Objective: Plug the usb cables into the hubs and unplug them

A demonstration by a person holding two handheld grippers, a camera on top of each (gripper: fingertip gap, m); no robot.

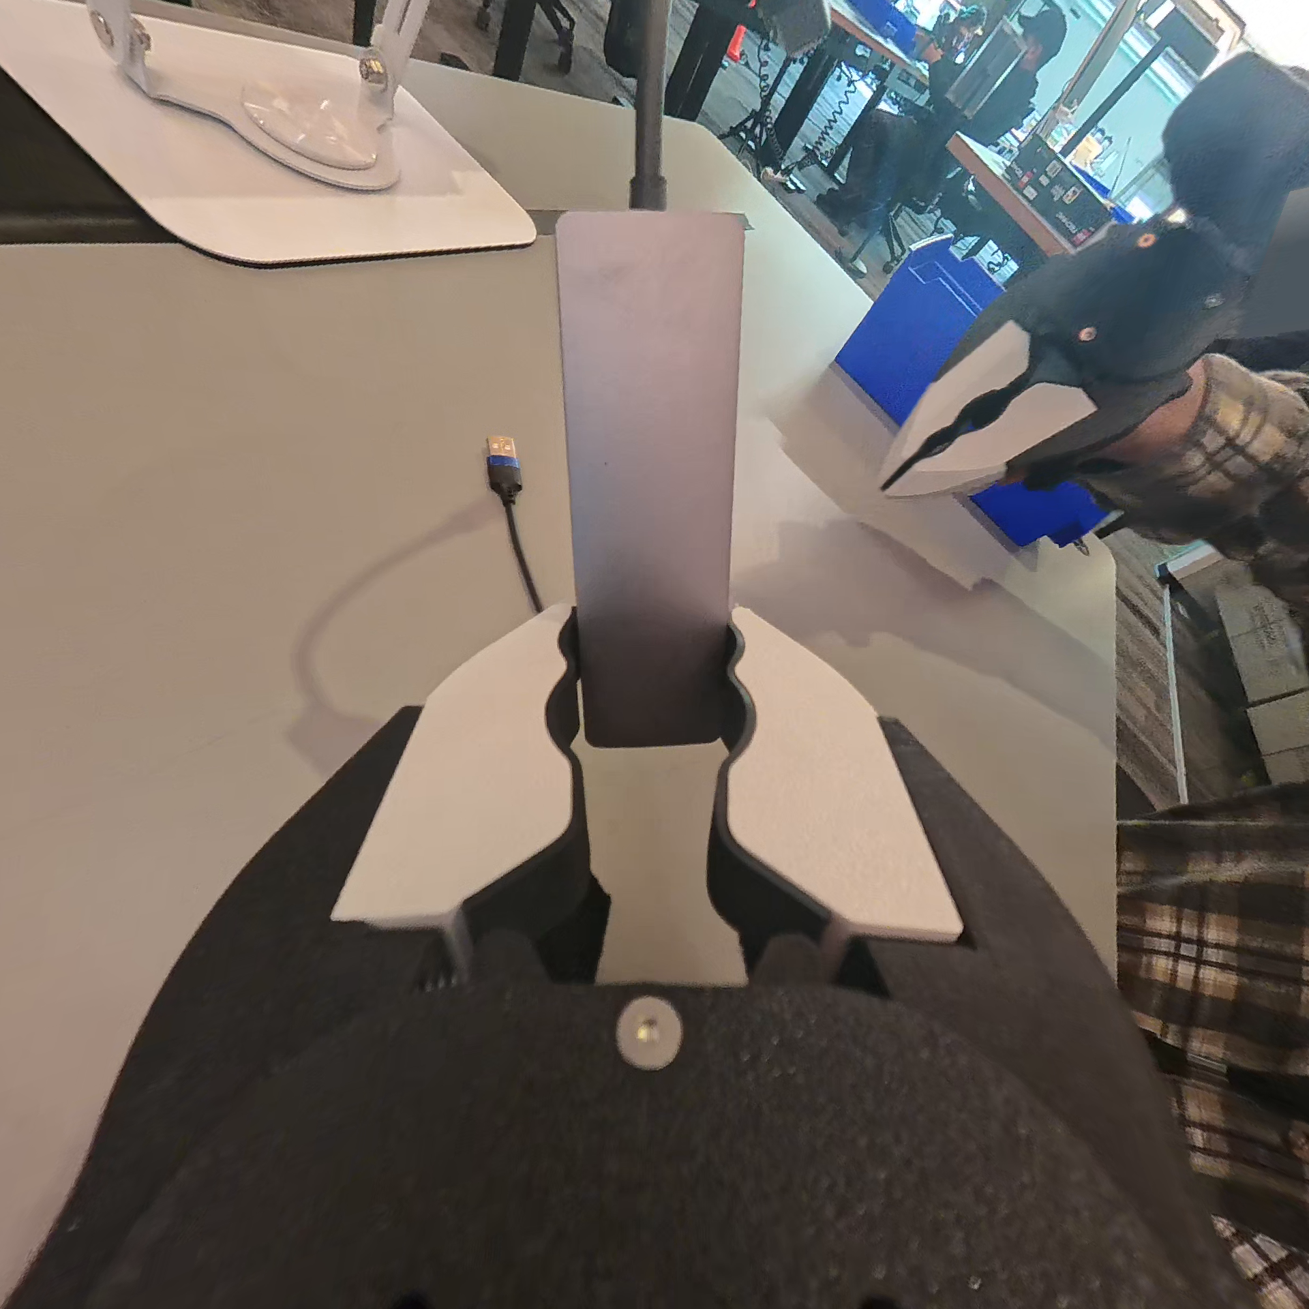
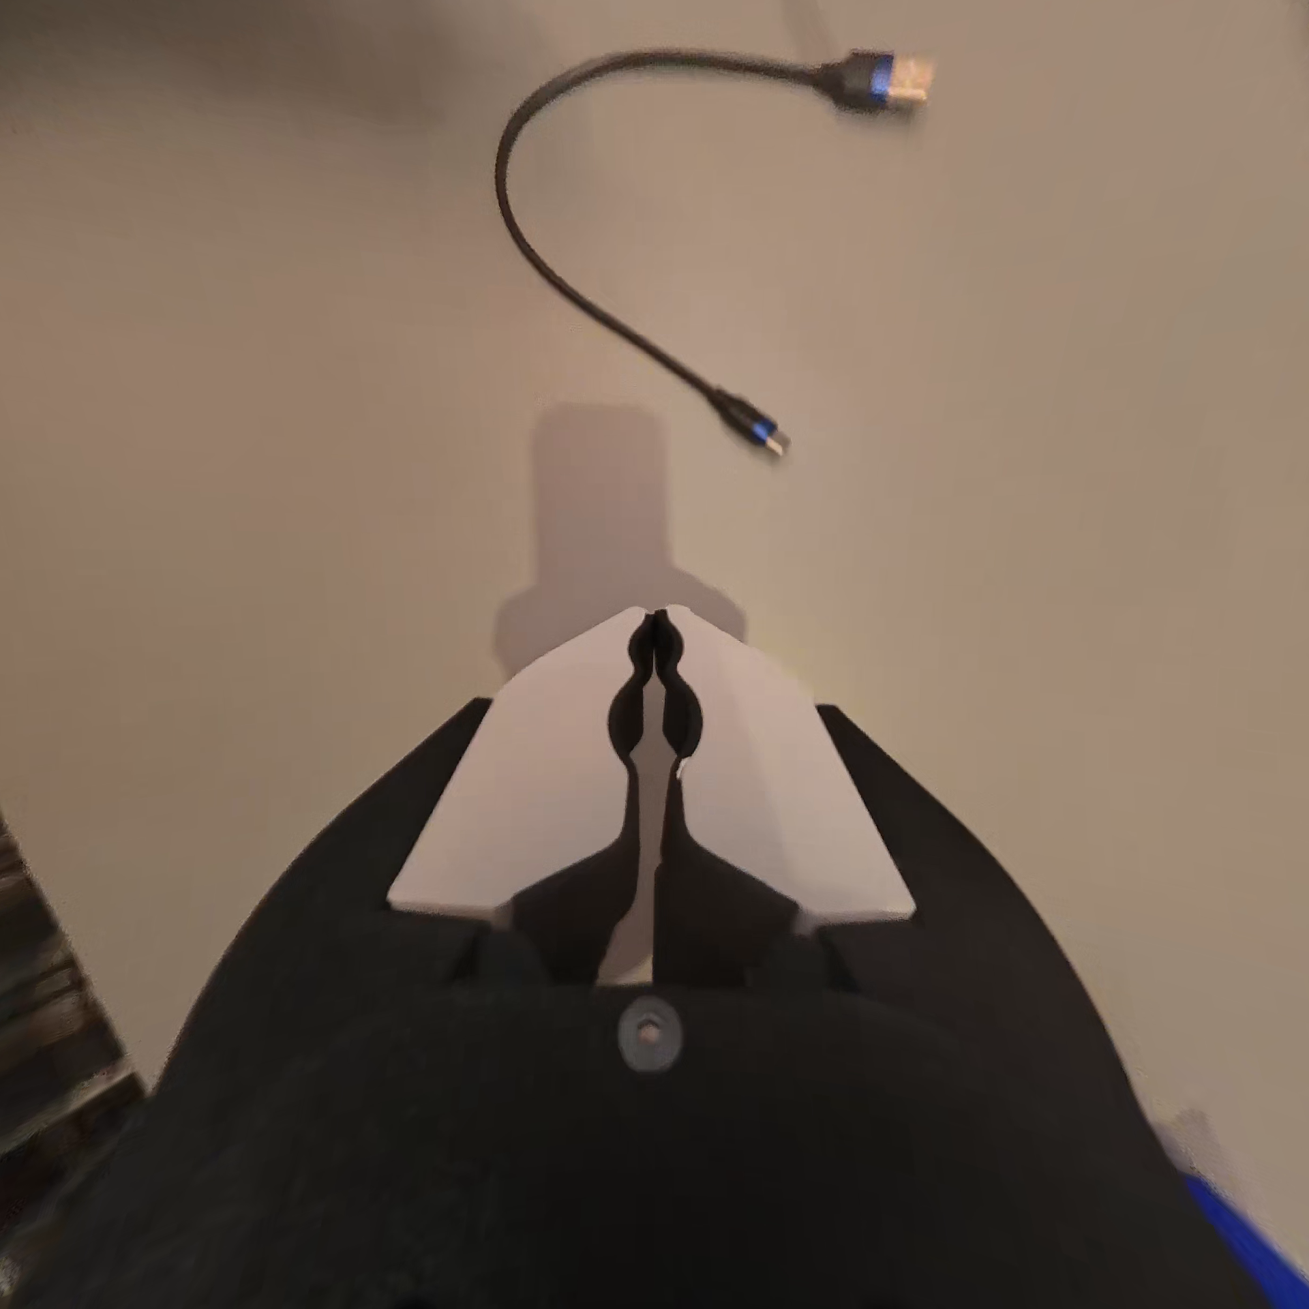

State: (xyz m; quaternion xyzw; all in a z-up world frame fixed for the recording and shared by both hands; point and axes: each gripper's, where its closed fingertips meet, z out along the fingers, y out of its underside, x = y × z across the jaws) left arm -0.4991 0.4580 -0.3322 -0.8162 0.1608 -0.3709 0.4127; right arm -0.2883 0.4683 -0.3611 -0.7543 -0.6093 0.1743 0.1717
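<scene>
My left gripper (image 1: 652,666) is shut on a flat grey hub (image 1: 648,439), both pads pressing its near end; the hub sticks out forward above the table, and its own thick grey cable (image 1: 648,106) leads away from its far end. A loose black USB cable with blue-banded plugs lies on the table: its wide plug (image 1: 503,464) shows left of the hub. In the right wrist view the whole cable (image 2: 538,234) curves across the table, wide plug (image 2: 882,81) far right, small plug (image 2: 761,432) nearer. My right gripper (image 2: 653,620) is shut with nothing between its pads, above the table; it also shows in the left wrist view (image 1: 899,474).
A white pad (image 1: 283,191) bearing a white stand lies at the table's back left. Blue bins (image 1: 921,333) stand beyond the table's right edge. A plaid sleeve (image 1: 1218,956) is at the right. The table (image 1: 212,567) is pale grey. The gap from one gripper's tips to the other's is roughly 20 centimetres.
</scene>
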